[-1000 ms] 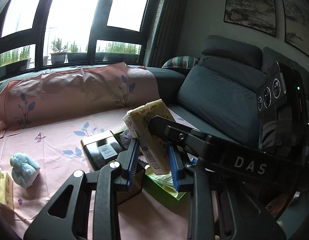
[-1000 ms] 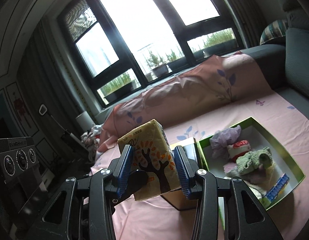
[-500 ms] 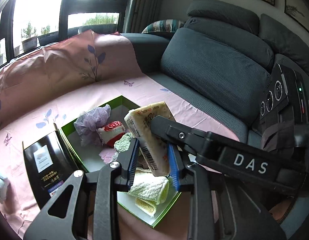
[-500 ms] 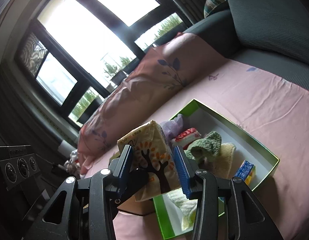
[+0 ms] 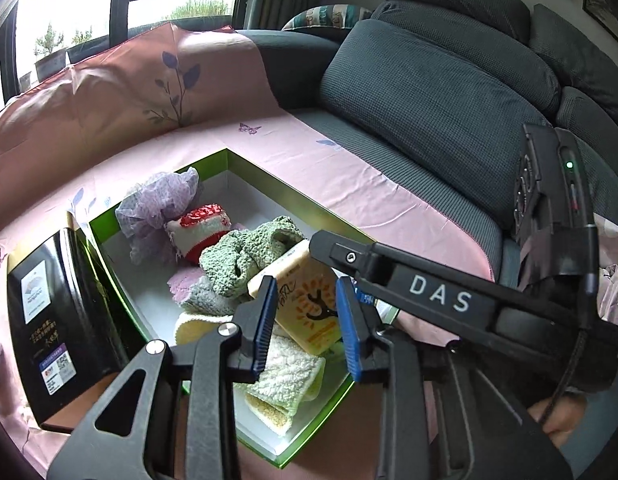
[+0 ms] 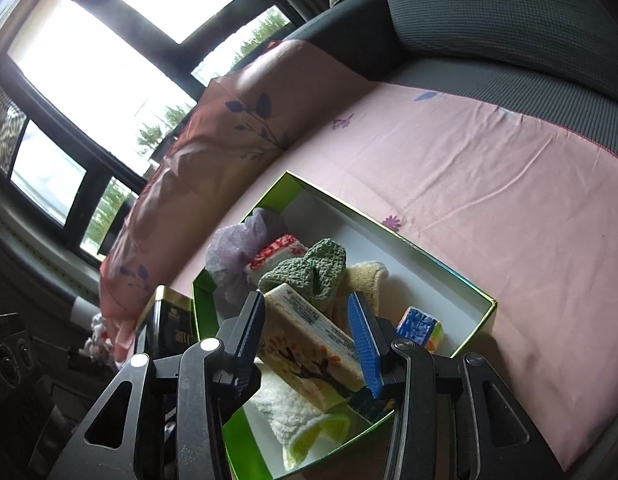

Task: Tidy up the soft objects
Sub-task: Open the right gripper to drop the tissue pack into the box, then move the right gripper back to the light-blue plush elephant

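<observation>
One green box (image 5: 293,196) lies open on the pink sheet (image 5: 349,168), and one black tin (image 5: 41,320) stands against its left wall.

The box holds:
- one lilac mesh puff (image 5: 161,204) in the far corner
- one red-and-white knitted piece (image 5: 201,228)
- one green knitted cloth (image 5: 245,260)
- one pink-and-grey piece (image 5: 189,288)
- two cream towels (image 5: 285,380) at the near end
- one small blue-patterned block (image 6: 421,326) by the right wall

One tissue pack (image 5: 309,308) shows in each view; I cannot tell whether it is the same one. It is pale yellow, printed with a dark-trunked tree in orange leaves, and one narrow side carries a white label. It hangs tilted over the near end of the box, above the towels.

My left gripper (image 5: 305,280) is clamped on the pack across its width. My right gripper (image 6: 305,295) grips the pack shown there, which sits skewed between the blue pads (image 6: 361,344).
</observation>
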The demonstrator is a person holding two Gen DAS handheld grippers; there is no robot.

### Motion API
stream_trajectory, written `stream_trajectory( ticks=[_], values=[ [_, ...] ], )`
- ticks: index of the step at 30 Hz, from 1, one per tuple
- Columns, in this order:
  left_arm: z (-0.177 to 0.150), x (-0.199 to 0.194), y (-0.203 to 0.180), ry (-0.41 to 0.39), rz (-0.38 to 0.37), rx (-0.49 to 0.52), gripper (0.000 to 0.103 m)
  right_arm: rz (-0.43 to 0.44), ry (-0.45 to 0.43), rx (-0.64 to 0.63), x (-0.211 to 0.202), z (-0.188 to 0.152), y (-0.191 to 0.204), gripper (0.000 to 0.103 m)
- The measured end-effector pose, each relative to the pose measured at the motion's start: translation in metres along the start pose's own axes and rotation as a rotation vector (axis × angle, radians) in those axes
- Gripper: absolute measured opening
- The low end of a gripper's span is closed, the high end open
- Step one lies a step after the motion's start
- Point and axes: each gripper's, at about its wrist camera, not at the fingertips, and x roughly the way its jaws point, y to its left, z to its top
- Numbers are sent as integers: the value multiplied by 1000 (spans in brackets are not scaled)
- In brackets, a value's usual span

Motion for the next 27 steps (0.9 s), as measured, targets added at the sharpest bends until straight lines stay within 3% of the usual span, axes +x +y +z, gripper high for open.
stream_trajectory(
  ticks=[2, 4, 6, 9, 20, 24, 27],
  values=[
    [1, -12, 3, -8, 1, -9, 35, -14, -8, 3, -2, -1, 0, 51],
    [0, -27, 7, -30, 1, -24, 48, -25, -25, 4, -5, 0, 2, 64],
    [-1, -43, 12, -55, 28, -27, 71, -8, -54, -3, -13, -1, 6, 70],
    [-7, -71, 22, -117, 60, -35, 84, -17, -94, -22, -25, -3, 17, 82],
    [-49, -170, 82, -242, 197, -158, 89, 31, -203, -203, -66, -28, 88, 96],
    [-87, -194, 126, -284, 379, -266, 89, 98, -197, -293, -71, -47, 126, 96],
    [-125, -202, 171, -270, 517, -359, 89, 158, -157, -361, -68, -65, 156, 96]
  ],
)
